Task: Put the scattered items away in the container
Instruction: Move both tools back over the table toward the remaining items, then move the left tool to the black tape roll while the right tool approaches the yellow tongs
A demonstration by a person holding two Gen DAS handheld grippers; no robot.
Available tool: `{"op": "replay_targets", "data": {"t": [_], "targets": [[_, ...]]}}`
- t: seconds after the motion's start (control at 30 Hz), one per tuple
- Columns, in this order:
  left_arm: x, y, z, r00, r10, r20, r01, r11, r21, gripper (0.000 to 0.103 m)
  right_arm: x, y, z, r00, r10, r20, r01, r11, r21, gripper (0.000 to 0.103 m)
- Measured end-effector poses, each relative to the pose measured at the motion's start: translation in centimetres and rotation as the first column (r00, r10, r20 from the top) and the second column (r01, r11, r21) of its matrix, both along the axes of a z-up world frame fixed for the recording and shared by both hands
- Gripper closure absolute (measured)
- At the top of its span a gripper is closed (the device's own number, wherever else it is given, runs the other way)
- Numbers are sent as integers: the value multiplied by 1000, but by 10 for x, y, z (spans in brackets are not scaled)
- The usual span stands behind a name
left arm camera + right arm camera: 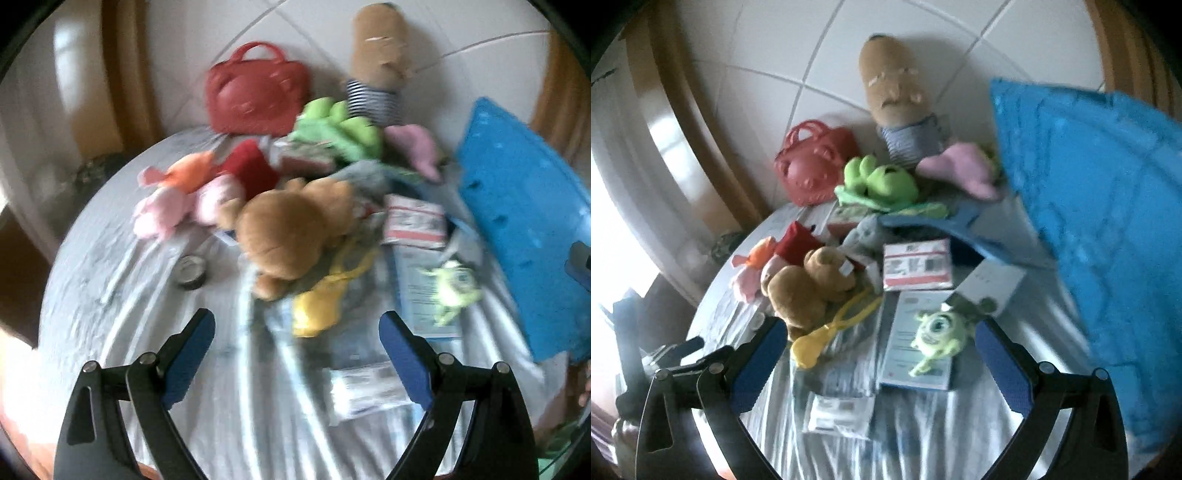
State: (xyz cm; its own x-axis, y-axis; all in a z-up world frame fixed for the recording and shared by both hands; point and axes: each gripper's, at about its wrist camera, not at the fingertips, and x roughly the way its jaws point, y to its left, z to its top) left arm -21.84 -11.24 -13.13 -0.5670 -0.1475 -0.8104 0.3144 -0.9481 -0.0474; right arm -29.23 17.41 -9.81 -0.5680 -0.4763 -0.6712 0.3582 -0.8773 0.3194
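Observation:
Plush toys and packets lie scattered on a round table with a white cloth (110, 295). A brown teddy bear (291, 229) (809, 291) lies in the middle, a yellow toy (321, 302) (820, 339) in front of it. A small green one-eyed monster (452, 286) (940, 334) lies on a booklet. A blue perforated container (517, 221) (1108, 221) stands at the right. My left gripper (297, 332) is open and empty above the cloth, near the yellow toy. My right gripper (881, 343) is open and empty, with the monster between its fingers' span.
A red handbag (255, 96) (816, 170), a tall tan doll in a striped shirt (380, 62) (897, 99), a green frog plush (340, 129) (879, 181), pink plushes (162, 210) and packets (413, 221) (916, 266) crowd the far side. A small round tin (190, 271) sits left.

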Motion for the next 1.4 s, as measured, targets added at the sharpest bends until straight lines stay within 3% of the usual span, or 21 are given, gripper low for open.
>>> {"op": "replay_targets", "data": {"t": [0.27,0.47,0.67,0.83,0.93,0.97,1.13,1.27,1.4], "targets": [[4,-65,-13,986,162,33,-162,987,-13,12,-50,-51,-43,990,72,123,-70,997,-27,0],[-9,-108,-18,988,153,26,-153,988,-1,12,-60,-98,-54,981,92,173,-90,996,-19,0],[-37,-160,-39,998,35,53,-35,999,0,12,-60,-138,-87,964,-27,264,26,1000,6,0],[-50,-188,-72,989,-102,109,103,995,-4,12,-47,-164,-125,933,-139,331,129,990,52,2],[-56,-189,-91,976,-177,130,180,984,-9,12,-34,-177,-141,920,-183,346,159,982,98,18],[-59,-189,-97,972,-194,133,196,981,-6,12,-31,-181,-145,919,-194,344,163,980,116,19],[-76,-181,-122,948,-282,150,284,959,8,12,-18,-203,-163,912,-247,326,195,963,184,18],[-92,-173,-139,930,-330,161,336,942,-9,12,-17,-216,-171,908,-292,301,229,946,229,4],[-105,-170,-156,922,-346,172,355,935,-23,12,-17,-228,-183,907,-311,283,242,936,255,2]]}}
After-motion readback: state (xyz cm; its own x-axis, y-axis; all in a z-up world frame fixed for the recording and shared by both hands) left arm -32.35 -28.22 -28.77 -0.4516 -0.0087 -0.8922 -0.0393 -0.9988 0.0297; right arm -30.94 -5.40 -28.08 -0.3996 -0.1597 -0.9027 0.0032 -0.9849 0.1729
